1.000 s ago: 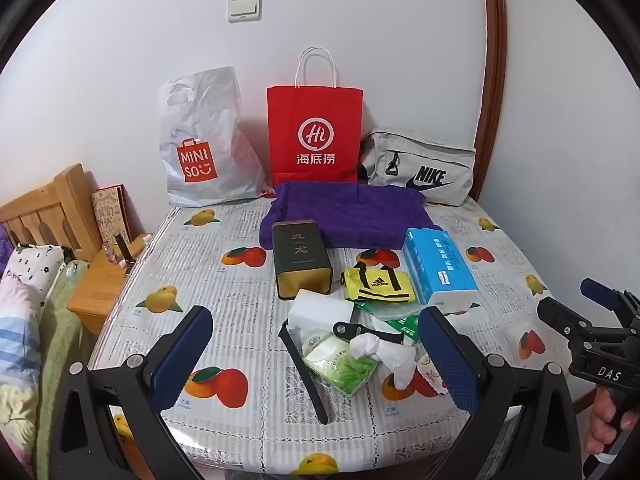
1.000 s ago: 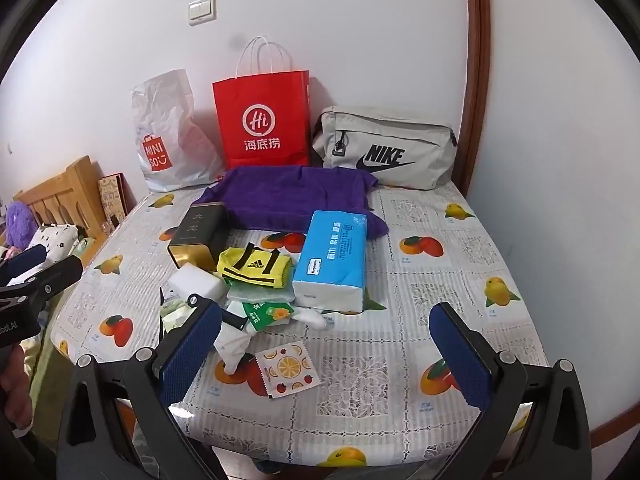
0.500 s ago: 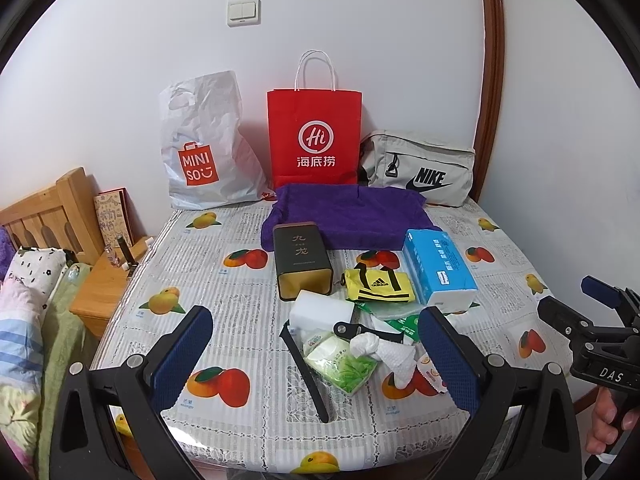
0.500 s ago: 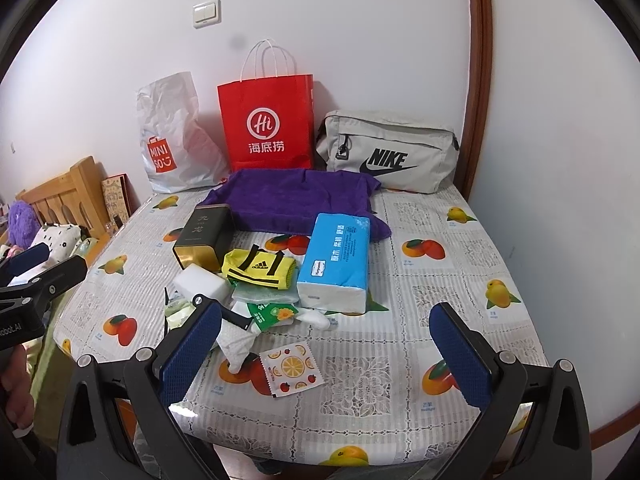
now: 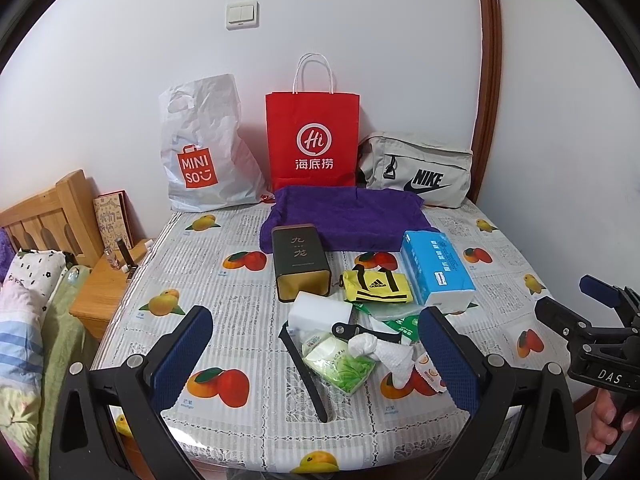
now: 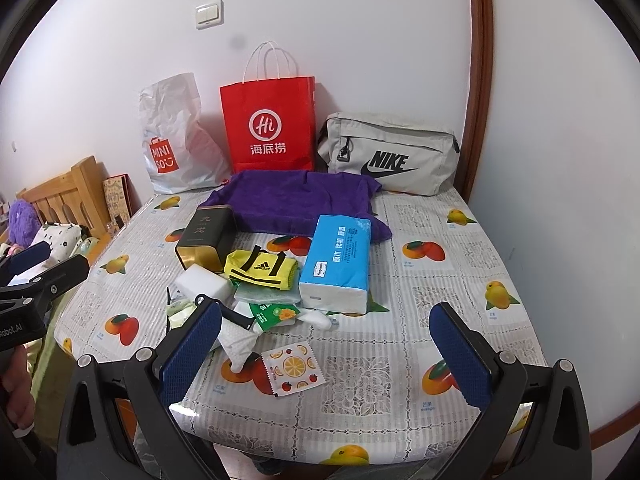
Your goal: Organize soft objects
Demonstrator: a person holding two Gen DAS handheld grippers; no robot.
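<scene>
Bags (image 5: pixel 312 144) marked MINISO, Hi, NIKE

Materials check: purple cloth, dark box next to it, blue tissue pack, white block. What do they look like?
Purple cloth: soft fuzzy fabric, probably towelling; matte nap, limp folds.
Dark box: likely metal tin; glossy dark sides, gold-coloured end, crisp edges.
Blue tissue pack: thin plastic film; shiny, wrinkled, printed.
White block: possibly foam sponge; matte, uniform, unprinted. Uncertain.

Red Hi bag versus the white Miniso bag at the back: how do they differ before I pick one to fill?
The red Hi bag is stiff paper, standing upright and square with white cord handles; the white Miniso bag is crinkled plastic, slumped, with a cut-out handle. Both lean against the wall behind the purple towel.
</scene>
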